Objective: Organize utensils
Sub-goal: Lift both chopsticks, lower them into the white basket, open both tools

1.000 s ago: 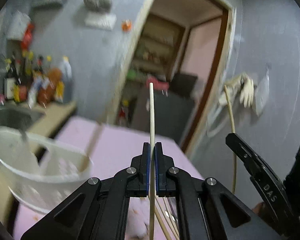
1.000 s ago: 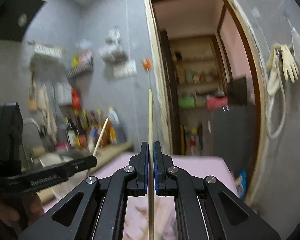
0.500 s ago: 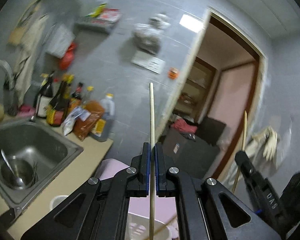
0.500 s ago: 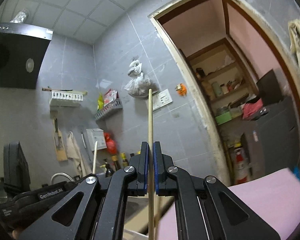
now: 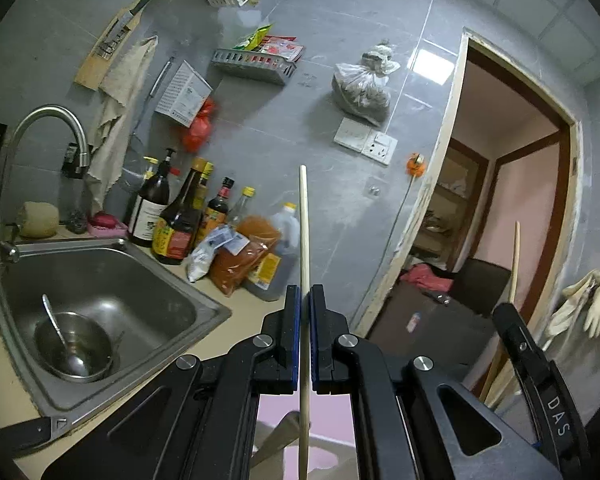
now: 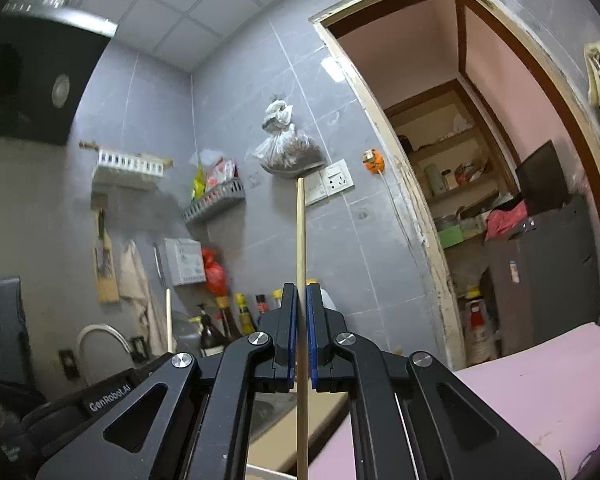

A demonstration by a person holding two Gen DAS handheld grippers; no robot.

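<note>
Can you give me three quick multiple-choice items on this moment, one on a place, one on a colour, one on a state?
1. Where is the metal bowl with the ladle?
A. On the wall shelf
B. In the sink
C. On the pink surface

2. What colour is the plastic bag hanging above the bottles?
A. Red
B. Green
C. Blue

3. What is the left tool doing?
A. Open and empty
B. Shut on a spoon
C. Shut on a chopstick

Answers:
1. B, the bowl sits in the steel basin below the faucet.
2. A, the bag is plainly red against the grey tiles.
3. C, the pale stick runs up between the closed blue pads; the right tool grips its own chopstick likewise.
</note>
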